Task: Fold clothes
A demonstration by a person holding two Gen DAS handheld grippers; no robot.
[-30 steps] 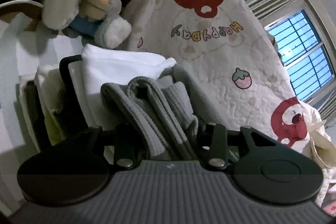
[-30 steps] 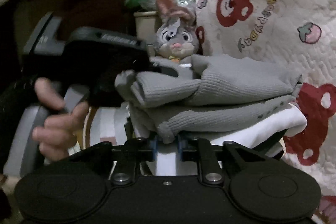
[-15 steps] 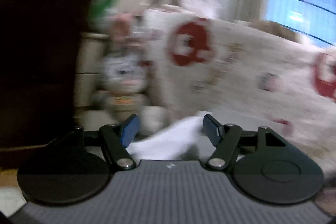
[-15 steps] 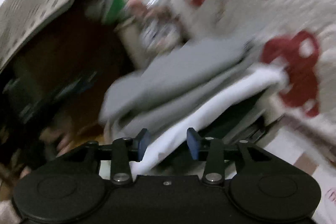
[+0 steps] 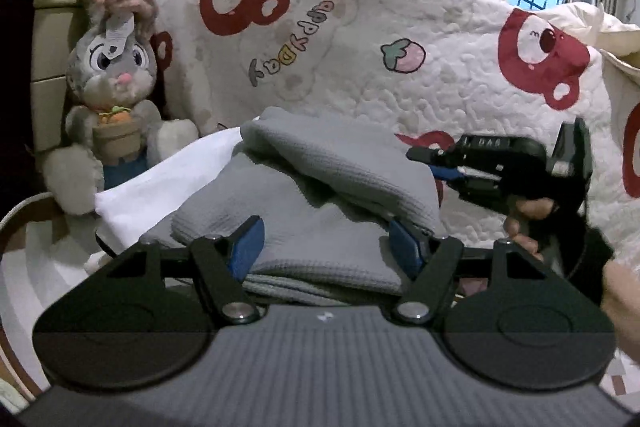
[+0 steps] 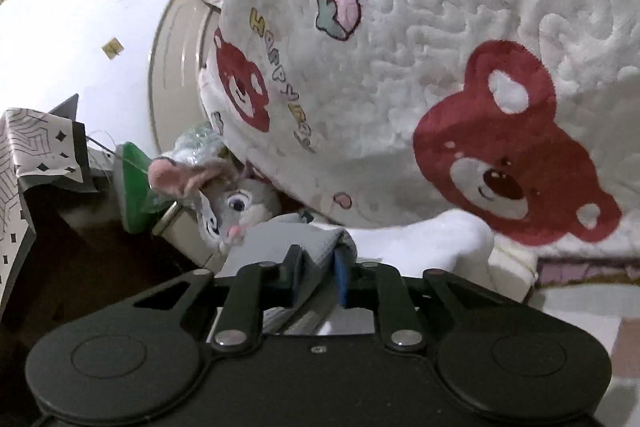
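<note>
While folded, grey garment (image 5: pixel 320 187) lies diagonally, right gripper (image 6: pixel 316 267) closing on its edge

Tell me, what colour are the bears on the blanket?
Red, with white muzzles and ears, on the cream blanket. The left wrist view shows them best.

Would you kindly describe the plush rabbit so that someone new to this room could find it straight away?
Start at the big white quilt printed with red bear faces. At its left edge, behind the stack of folded grey clothes, sits the plush rabbit. It is the only toy here: grey, with pink-lined ears, a paper tag on its forehead and a small flowerpot in its paws.
</note>
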